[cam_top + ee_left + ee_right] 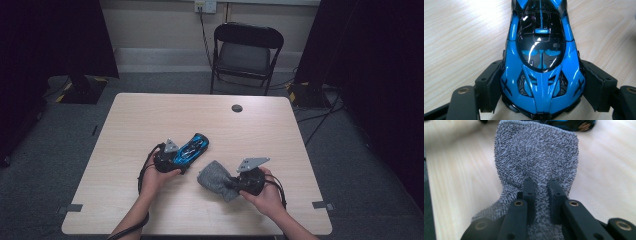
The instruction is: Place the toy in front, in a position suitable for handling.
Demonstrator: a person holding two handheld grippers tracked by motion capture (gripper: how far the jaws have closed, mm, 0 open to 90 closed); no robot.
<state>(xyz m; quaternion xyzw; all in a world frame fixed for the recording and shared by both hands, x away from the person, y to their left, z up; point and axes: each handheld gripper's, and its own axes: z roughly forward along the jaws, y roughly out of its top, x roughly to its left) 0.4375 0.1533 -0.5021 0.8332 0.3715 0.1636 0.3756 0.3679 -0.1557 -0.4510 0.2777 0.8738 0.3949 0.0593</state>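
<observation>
While the left gripper [176, 159] clamped the car [541, 62] mid-table, the right gripper [235, 183] pinched only a fold of cloth [536, 157] near the front edge; it could slip free.

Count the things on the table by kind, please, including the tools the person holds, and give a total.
Blue toy car: 1
Grey terry cloth: 1
Hand-held gripper: 2, the left hand-held gripper clamped on the car and the right hand-held gripper pinching the cloth
Total: 4
</observation>
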